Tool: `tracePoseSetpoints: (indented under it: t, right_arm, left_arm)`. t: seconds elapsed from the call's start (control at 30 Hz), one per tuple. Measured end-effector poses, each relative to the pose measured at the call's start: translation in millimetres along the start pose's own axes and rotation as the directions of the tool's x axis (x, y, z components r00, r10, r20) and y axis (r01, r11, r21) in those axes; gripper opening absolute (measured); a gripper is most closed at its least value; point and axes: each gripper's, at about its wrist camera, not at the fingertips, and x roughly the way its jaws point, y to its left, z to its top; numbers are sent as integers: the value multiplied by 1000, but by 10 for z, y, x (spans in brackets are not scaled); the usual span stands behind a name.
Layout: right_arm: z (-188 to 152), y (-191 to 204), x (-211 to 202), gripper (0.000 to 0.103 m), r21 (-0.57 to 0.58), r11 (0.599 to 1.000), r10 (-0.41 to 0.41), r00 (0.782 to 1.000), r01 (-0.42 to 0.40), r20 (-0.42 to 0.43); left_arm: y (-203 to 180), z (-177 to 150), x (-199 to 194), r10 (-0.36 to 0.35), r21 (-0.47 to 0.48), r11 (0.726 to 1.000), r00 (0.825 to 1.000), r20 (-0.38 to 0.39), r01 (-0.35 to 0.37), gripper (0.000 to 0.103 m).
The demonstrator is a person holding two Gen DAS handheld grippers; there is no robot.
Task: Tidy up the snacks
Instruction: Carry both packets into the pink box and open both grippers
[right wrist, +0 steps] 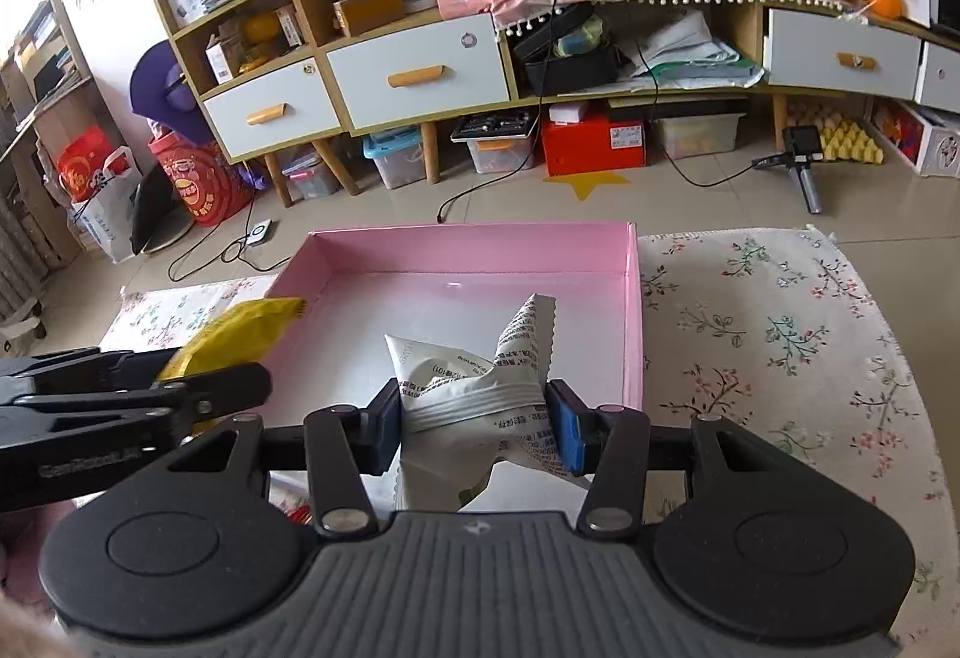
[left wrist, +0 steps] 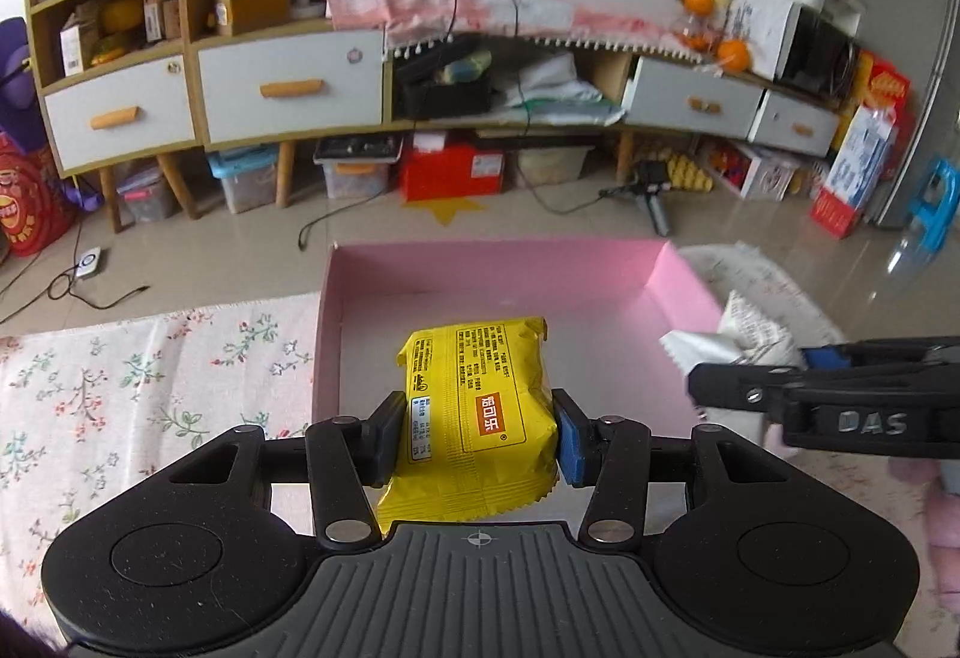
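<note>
My left gripper [left wrist: 477, 433] is shut on a yellow snack packet [left wrist: 477, 406], held over the near part of an open pink box [left wrist: 504, 268]. The right wrist view shows my right gripper [right wrist: 474, 427] shut on a crumpled white snack packet [right wrist: 480, 376], also over the pink box [right wrist: 468, 253], toward its right side. Each gripper shows in the other's view: the right gripper [left wrist: 744, 376] with its white packet [left wrist: 750, 331] at the right edge, the left gripper [right wrist: 210, 376] with the yellow packet [right wrist: 240, 328] at the left edge. The box floor is bare.
The box rests on a floral cloth [right wrist: 780, 334] [left wrist: 150, 376] covering the work surface. Beyond lies a tiled floor [right wrist: 690, 202] with cables, storage bins, a small tripod [right wrist: 801, 159] and a long wooden cabinet with white drawers [right wrist: 420, 69].
</note>
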Motion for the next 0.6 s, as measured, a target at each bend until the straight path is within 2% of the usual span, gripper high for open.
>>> tracePoseSetpoints:
  t: [0.2, 0.6]
  right_arm:
    - [-8, -36, 147, 46, 9, 1000, -3, 1000, 4, -23]
    - [-11, -28, 207, 47, 5, 1000, 6, 999, -5, -45]
  left_arm:
    - [27, -92, 234, 71, 44, 997, 996, -52, -69, 47]
    - [33, -201, 305, 98, 58, 994, 989, -111, -92, 47]
